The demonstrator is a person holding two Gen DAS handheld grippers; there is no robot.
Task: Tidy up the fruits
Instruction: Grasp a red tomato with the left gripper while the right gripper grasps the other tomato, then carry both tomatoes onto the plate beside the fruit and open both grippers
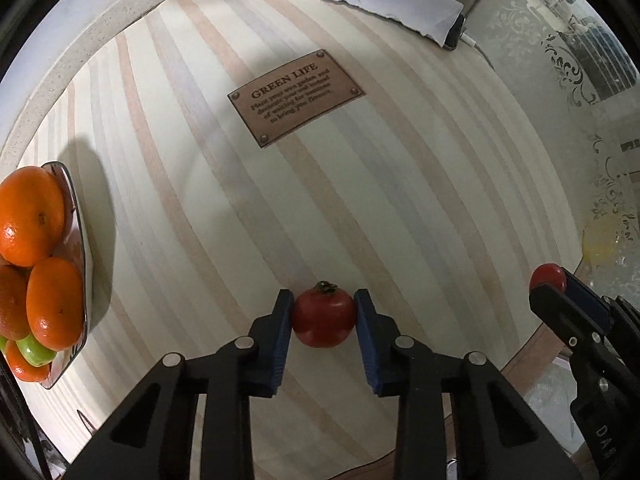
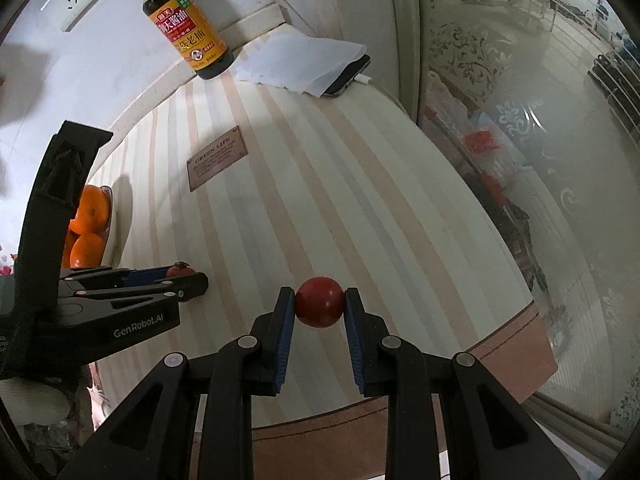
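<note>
My left gripper (image 1: 323, 306) points down at the striped tablecloth (image 1: 360, 208), and its blue pads press both sides of a red tomato with a dark green stalk (image 1: 323, 320). My right gripper (image 2: 320, 296) is shut on a second, smooth red tomato (image 2: 320, 308) nearer the table's right edge. The left wrist view shows that gripper (image 1: 554, 282) and its tomato (image 1: 547, 275) at the far right. A glass plate (image 1: 82, 236) at the left holds several oranges (image 1: 32, 216) and a green fruit (image 1: 34, 350).
A dark soy sauce bottle (image 2: 186, 28) stands at the back by the wall. White paper (image 2: 304, 60) lies over a phone (image 2: 348, 78) at the back right. A brown leather label (image 1: 296, 96) is sewn into the cloth. The table's edge (image 2: 516, 356) drops off to the right.
</note>
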